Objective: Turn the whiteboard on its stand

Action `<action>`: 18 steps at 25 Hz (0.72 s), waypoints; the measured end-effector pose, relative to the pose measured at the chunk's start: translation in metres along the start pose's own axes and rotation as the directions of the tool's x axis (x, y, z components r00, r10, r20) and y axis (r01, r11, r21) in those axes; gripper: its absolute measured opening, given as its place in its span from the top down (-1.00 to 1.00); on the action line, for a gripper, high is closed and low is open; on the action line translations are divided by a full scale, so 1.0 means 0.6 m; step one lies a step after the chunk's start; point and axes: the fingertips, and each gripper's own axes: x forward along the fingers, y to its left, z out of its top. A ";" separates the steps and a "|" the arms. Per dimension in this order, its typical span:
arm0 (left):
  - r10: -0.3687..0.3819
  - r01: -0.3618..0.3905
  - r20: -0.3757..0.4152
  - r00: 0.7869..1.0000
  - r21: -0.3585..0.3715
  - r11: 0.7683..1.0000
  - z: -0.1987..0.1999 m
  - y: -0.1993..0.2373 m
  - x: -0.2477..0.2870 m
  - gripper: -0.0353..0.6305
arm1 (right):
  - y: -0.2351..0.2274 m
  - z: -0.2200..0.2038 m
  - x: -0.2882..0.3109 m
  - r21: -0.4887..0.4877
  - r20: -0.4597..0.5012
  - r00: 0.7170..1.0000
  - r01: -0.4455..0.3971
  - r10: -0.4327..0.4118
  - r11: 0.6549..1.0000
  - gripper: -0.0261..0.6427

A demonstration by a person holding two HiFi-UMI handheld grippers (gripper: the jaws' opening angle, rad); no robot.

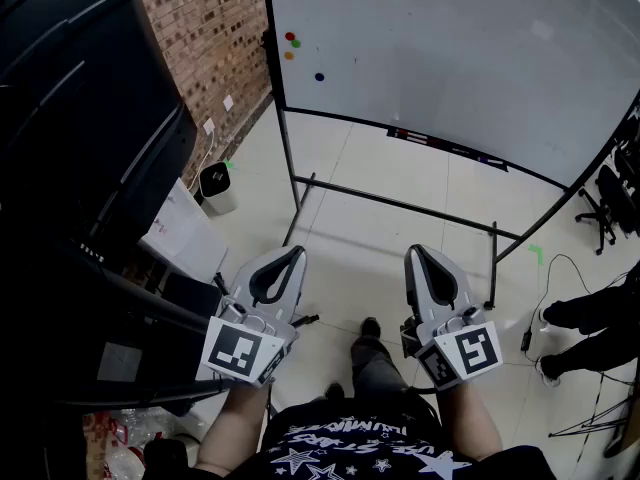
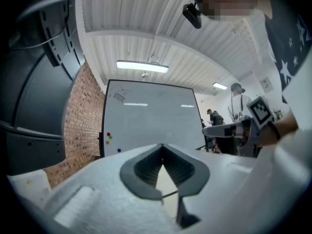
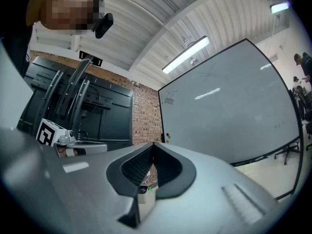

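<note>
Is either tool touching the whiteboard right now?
No, the left tool and right tool hover over the floor, short of the whiteboard.

Head cam: above and behind left gripper [image 1: 297,253] and right gripper [image 1: 414,253], facing steeply down. Each gripper cam: close behind its own jaws, facing forward along them. All three share the whiteboard [image 1: 450,58] ahead of the grippers, well apart.
</note>
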 end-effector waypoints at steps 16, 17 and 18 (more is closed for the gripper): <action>0.130 -0.131 0.006 0.991 0.049 0.990 -0.016 0.147 0.312 0.88 | -0.193 -0.004 0.301 0.021 0.077 0.974 -0.213 0.211 0.977 0.90; 0.143 -0.143 0.002 0.990 0.054 0.988 -0.018 0.157 0.331 0.88 | -0.203 -0.005 0.318 0.023 0.074 0.969 -0.236 0.234 0.971 0.90; 0.155 -0.154 -0.002 0.988 0.059 0.986 -0.022 0.165 0.347 0.88 | -0.211 -0.009 0.333 0.026 0.064 0.964 -0.260 0.258 0.965 0.90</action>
